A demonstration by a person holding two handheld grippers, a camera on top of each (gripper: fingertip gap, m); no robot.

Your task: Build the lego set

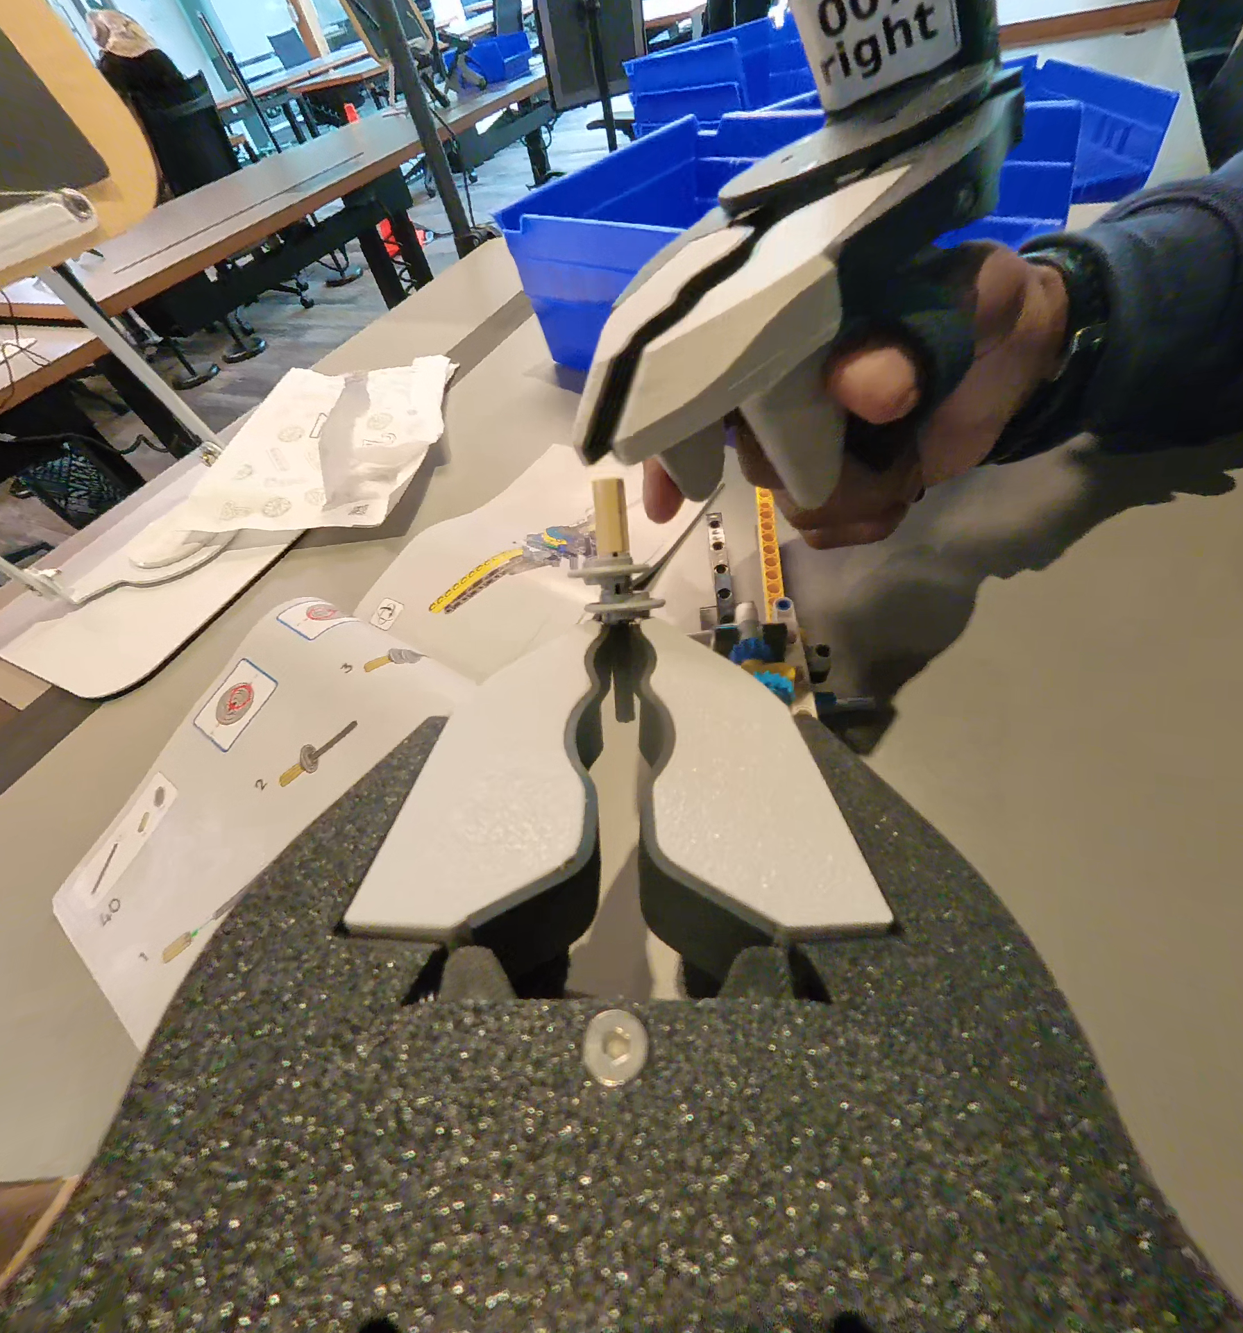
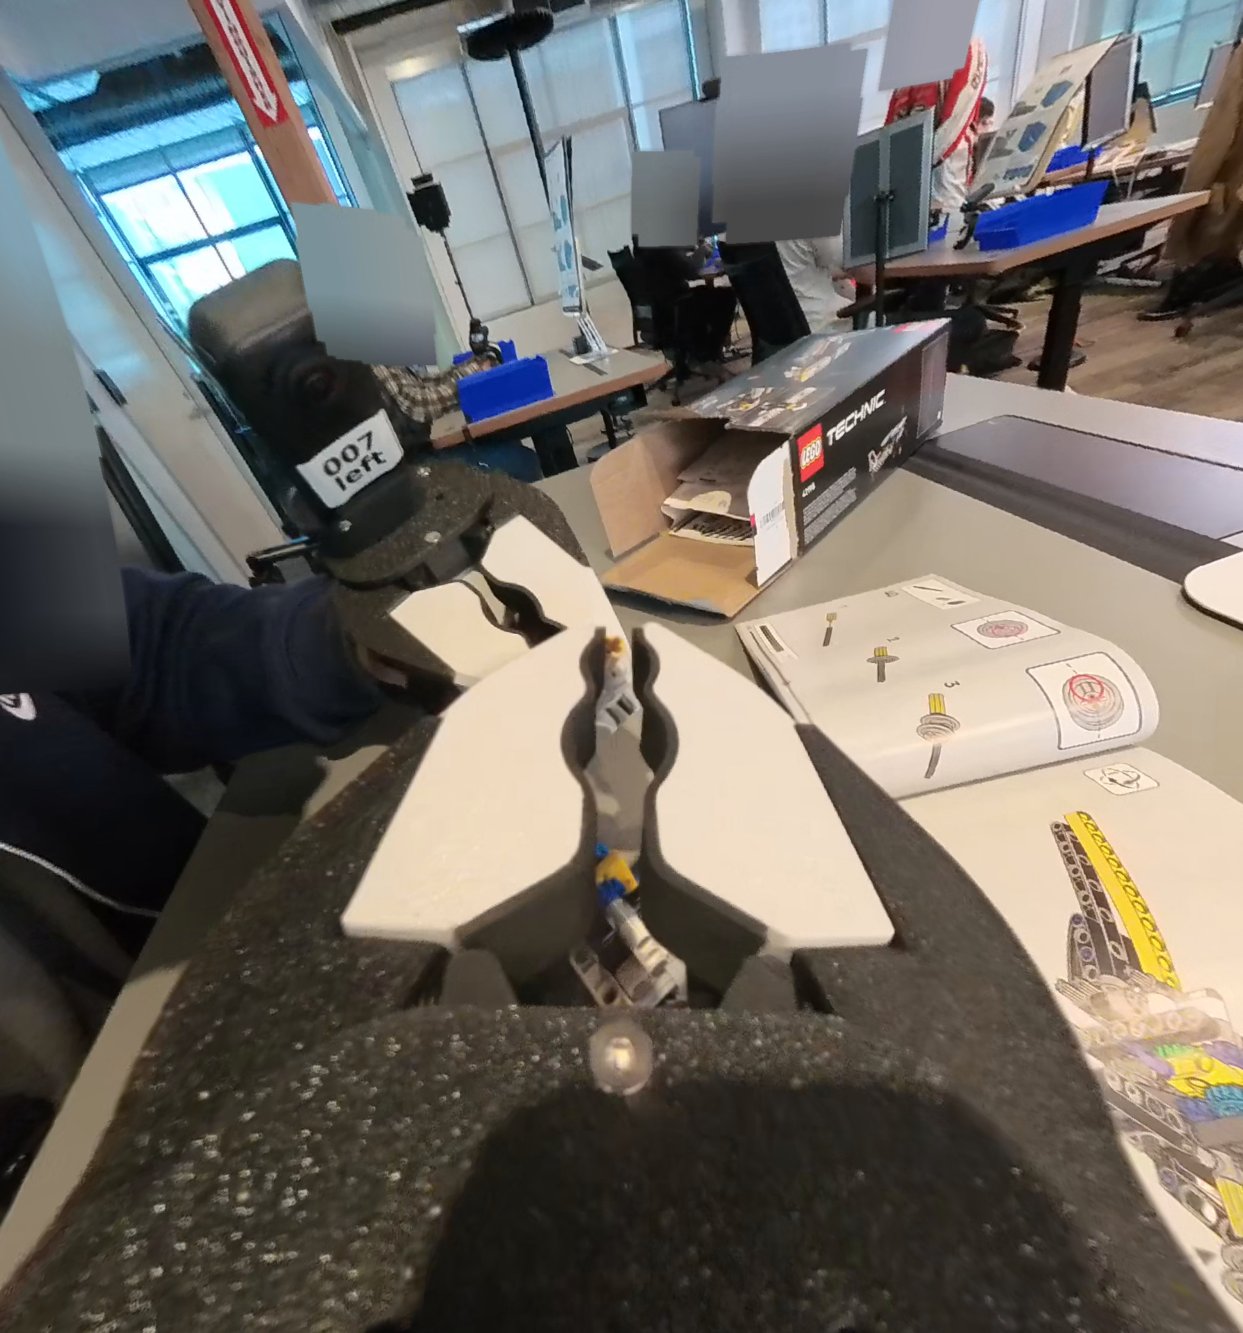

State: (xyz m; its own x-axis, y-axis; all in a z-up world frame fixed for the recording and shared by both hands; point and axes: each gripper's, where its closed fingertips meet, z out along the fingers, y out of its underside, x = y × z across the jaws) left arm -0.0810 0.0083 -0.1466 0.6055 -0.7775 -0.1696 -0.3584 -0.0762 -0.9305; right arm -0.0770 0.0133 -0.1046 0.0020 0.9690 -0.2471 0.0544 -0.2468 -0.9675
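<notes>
My left gripper (image 1: pixel 622 635) is clamped on a thin dark axle (image 1: pixel 623 689), long axis upright; two grey discs (image 1: pixel 615 588) and a tan cylindrical sleeve (image 1: pixel 611 516) are stacked on the part above my fingertips; this sub-assembly sits just ahead of my left claw, held clear of the grey table (image 1: pixel 1036 757). My right gripper (image 1: pixel 600 440) hangs directly above the sleeve, tips down and nearly touching it; its jaws are narrow, with nothing gripped that I can see; the hand (image 1: pixel 914 404) holds it tilted steeply. I judge the next move a press straight down the axle. Beyond lie the open instruction booklet (image 1: pixel 258 728), the partly built yellow-and-grey model (image 1: pixel 759 613) and blue plastic bins (image 1: pixel 604 245).
</notes>
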